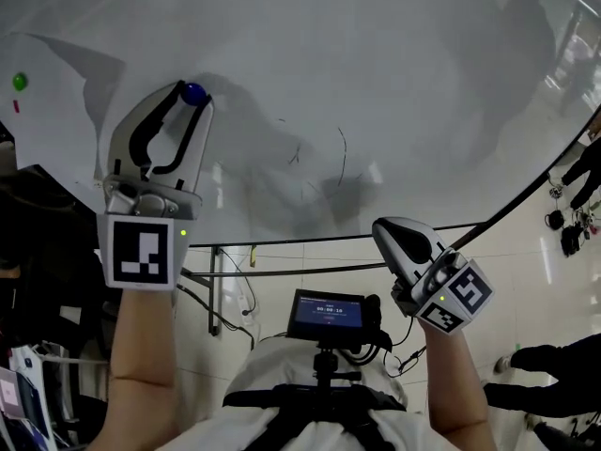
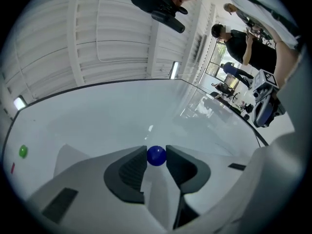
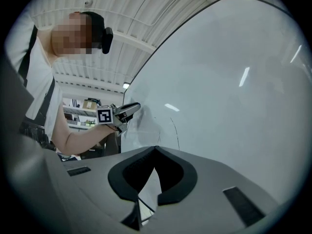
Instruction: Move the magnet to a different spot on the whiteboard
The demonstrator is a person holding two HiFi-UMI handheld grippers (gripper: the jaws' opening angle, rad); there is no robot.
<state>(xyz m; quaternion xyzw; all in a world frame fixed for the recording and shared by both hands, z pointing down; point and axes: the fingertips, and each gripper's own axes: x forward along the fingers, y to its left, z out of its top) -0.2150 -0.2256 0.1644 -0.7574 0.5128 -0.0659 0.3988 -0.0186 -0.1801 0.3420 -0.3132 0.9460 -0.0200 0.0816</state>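
Observation:
A small blue ball magnet (image 1: 193, 92) (image 2: 156, 156) sits on the whiteboard (image 1: 394, 73) (image 2: 117, 116) at its upper left. My left gripper (image 1: 192, 98) (image 2: 156, 158) is raised to the board, and both fingertips touch the magnet's sides, so it is shut on it. My right gripper (image 1: 382, 227) (image 3: 155, 148) hangs lower, near the board's bottom edge, with its jaws together and nothing between them. The left gripper (image 3: 127, 110) also shows from the right gripper view, tip against the whiteboard (image 3: 234, 82).
A green magnet (image 1: 19, 82) (image 2: 22, 151) and a small red mark (image 1: 15, 106) sit at the board's far left. Thin pen strokes (image 1: 342, 158) cross the middle. A small monitor (image 1: 329, 314) hangs at my chest. Another person (image 2: 246, 45) stands off to the right.

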